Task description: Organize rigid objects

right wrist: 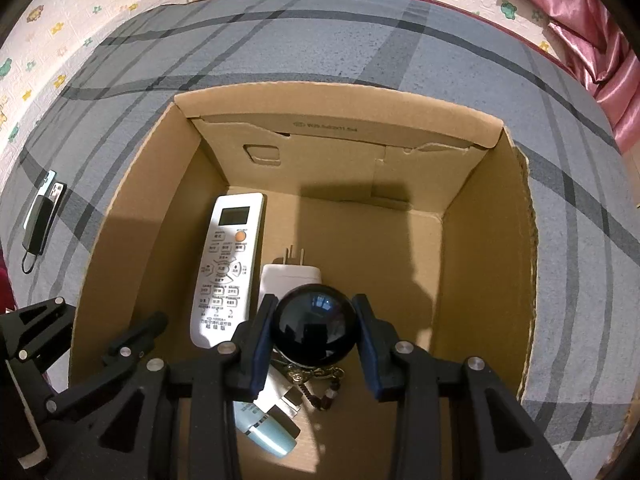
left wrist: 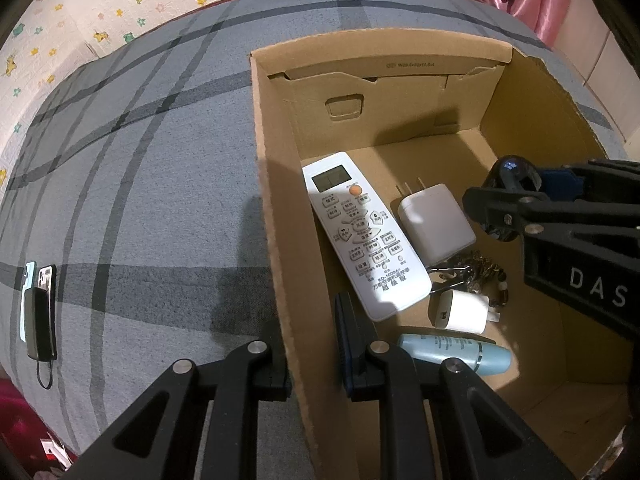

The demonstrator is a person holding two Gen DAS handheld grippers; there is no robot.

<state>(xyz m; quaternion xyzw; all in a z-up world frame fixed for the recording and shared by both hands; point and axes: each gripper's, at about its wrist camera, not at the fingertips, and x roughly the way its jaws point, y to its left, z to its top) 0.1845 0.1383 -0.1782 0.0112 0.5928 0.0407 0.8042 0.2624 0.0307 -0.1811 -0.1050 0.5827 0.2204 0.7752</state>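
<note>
R tongs [right wrist: 314, 330] clamp black ball [right wrist: 314, 326] over box [left wrist: 276, 184] w/ remote [left wrist: 362, 232], prob to drop it in; L tongs [left wrist: 316, 364] straddle box wall to steady it, clamped or not can't tell.

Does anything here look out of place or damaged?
Yes. The box's right rim is torn and ragged. Two phones lie outside on the bed, while the remote and chargers are already inside.
</note>
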